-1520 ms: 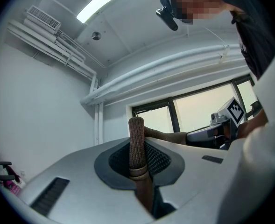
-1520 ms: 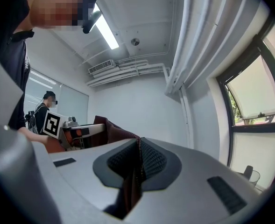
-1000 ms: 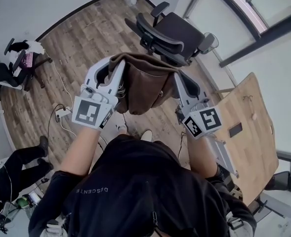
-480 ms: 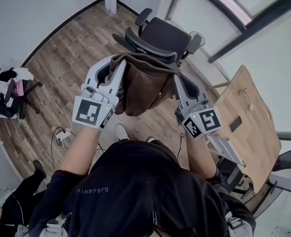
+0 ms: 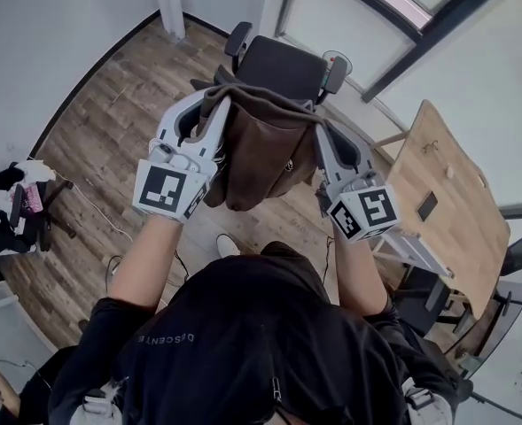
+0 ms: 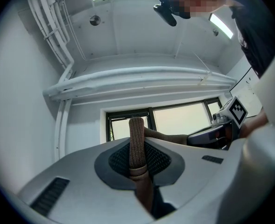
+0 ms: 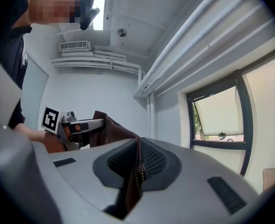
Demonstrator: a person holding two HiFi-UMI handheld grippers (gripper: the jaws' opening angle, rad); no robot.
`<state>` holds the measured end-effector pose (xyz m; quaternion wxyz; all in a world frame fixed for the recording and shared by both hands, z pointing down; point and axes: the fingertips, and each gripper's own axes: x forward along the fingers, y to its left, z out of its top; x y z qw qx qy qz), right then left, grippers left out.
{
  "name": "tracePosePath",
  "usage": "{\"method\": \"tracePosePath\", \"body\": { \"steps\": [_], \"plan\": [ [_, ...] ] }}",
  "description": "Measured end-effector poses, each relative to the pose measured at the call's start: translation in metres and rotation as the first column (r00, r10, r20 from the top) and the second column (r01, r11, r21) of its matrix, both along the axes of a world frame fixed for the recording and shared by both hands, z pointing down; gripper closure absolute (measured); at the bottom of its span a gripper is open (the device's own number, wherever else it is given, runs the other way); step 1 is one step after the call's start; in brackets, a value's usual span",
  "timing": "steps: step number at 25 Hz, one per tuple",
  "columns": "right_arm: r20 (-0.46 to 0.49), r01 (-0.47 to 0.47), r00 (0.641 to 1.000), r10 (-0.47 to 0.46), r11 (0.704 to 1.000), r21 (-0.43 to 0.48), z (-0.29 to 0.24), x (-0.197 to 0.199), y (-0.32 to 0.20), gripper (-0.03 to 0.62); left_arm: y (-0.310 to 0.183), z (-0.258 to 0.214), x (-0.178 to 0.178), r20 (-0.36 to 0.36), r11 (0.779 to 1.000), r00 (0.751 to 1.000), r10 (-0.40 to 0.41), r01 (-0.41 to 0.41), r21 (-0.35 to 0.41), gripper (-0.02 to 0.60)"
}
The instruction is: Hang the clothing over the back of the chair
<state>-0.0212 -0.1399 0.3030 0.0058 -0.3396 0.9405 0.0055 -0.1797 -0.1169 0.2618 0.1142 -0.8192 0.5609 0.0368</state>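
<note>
A brown garment [image 5: 262, 153] hangs in the air, stretched between my two grippers in the head view. My left gripper [image 5: 216, 106] is shut on its ribbed hem [image 6: 137, 146], which sticks up between the pads. My right gripper [image 5: 318, 131] is shut on a zipper edge [image 7: 138, 171] of the same garment. A black office chair [image 5: 276, 65] with armrests stands on the wood floor just beyond the garment, its backrest top near the cloth. Each gripper view looks up at wall, window and ceiling, and each shows the other gripper off to the side.
A wooden table [image 5: 442, 193] stands at the right, with a phone [image 5: 427, 205] on it. Windows run along the far wall. A second chair [image 5: 17, 204] with clutter sits at the left, cables trailing on the floor near it.
I have walked toward the black chair with the garment held up; the chair has come closer under the cloth. Both grippers kept their hold.
</note>
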Motion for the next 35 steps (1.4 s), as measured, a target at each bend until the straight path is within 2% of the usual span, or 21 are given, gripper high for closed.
{"method": "tracePosePath", "body": {
  "steps": [7, 11, 24, 35],
  "plan": [
    [-0.010, -0.037, 0.999, 0.037, 0.999, 0.036, -0.011, 0.001, -0.015, 0.562, -0.024, -0.012, 0.001, -0.003, 0.999, 1.000, 0.027, -0.026, 0.037, 0.532],
    [-0.009, -0.028, 1.000, 0.029, 0.999, 0.045, -0.015, 0.009, -0.031, 0.562, -0.042, -0.014, 0.008, 0.008, 0.999, 1.000, 0.028, -0.028, 0.046, 0.532],
    [0.020, -0.015, 1.000, 0.013, 0.994, 0.106, -0.048, 0.011, -0.108, 0.562, -0.118, -0.046, 0.010, 0.032, 0.995, 0.999, 0.019, -0.023, 0.098, 0.532],
    [0.031, 0.036, 0.999, -0.039, 0.996, 0.083, -0.043, 0.017, -0.178, 0.562, -0.188, -0.045, 0.015, 0.041, 0.997, 0.999, -0.020, 0.017, 0.071, 0.531]
  ]
}}
